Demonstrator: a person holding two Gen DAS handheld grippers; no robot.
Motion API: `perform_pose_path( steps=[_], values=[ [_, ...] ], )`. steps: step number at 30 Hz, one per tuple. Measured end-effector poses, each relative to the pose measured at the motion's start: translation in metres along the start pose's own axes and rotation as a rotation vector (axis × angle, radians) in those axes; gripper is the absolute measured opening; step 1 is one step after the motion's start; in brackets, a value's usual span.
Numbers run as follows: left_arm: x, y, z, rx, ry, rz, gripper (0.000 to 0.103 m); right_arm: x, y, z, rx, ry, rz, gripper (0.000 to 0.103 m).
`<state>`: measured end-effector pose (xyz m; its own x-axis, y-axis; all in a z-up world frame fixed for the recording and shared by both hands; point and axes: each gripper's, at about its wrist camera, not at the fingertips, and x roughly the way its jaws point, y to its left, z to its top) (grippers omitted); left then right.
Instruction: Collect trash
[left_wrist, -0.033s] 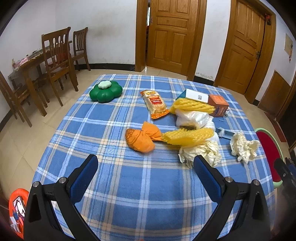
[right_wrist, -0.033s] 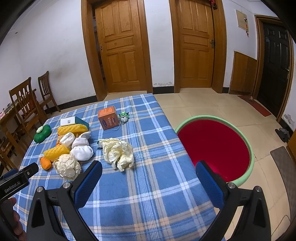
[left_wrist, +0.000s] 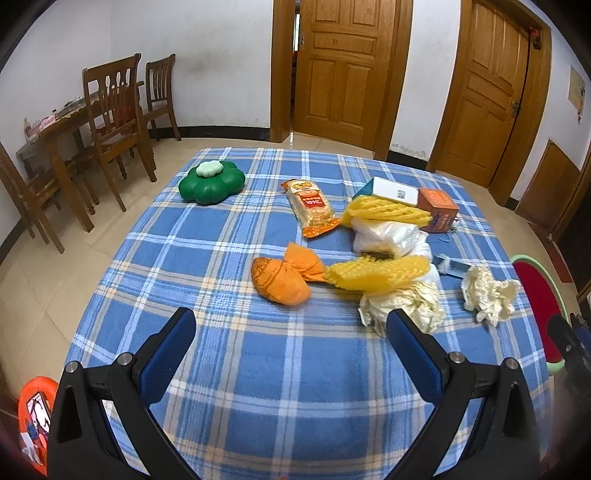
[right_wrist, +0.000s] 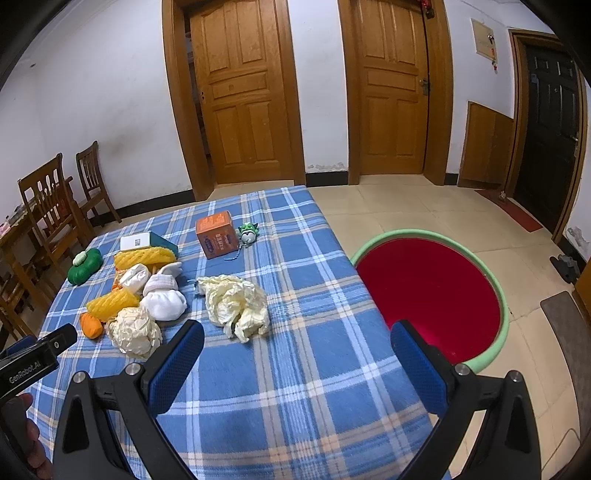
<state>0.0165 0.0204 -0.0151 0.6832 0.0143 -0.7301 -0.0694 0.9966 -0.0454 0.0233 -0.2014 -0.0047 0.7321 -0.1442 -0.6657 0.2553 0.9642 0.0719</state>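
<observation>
Nothing is collected yet; both claws hover wide and empty above the bench's near edge. Left claw (left_wrist: 291, 354) faces the orange pouch (left_wrist: 280, 275); right claw (right_wrist: 297, 358) faces crumpled paper (right_wrist: 238, 306) mid-bench. Next: close on one piece and carry it to the red basin (right_wrist: 432, 291) off the right edge. "GenRobot.AI" marks the left claw's body; the packet print is illegible.

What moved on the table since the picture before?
Nothing moved. The left hand-held gripper and the right hand-held gripper are open and empty as before, and the crumpled paper, the orange box and the red tub sit where they were.
</observation>
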Motion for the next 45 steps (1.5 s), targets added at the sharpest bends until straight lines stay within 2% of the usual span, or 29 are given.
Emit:
perform_pose_path(
  steps=[12,15,23,31,45],
  values=[
    [0.027,0.014,0.019,0.002,0.037,0.022,0.101,0.029,0.011,0.01,-0.01,0.033,0.041,0.103],
    [0.035,0.019,0.026,0.003,0.048,0.023,0.101,0.039,0.012,0.011,-0.004,0.054,0.064,0.103],
    [0.062,0.032,0.044,0.017,0.084,0.029,0.101,0.062,0.023,0.012,-0.028,0.133,0.061,0.103],
    [0.093,0.031,0.065,0.07,0.105,0.004,0.101,0.081,0.032,0.012,-0.035,0.171,0.015,0.103],
    [0.15,0.016,0.105,0.133,0.165,-0.107,0.101,0.094,0.042,0.01,-0.042,0.205,-0.086,0.103]
  ],
)
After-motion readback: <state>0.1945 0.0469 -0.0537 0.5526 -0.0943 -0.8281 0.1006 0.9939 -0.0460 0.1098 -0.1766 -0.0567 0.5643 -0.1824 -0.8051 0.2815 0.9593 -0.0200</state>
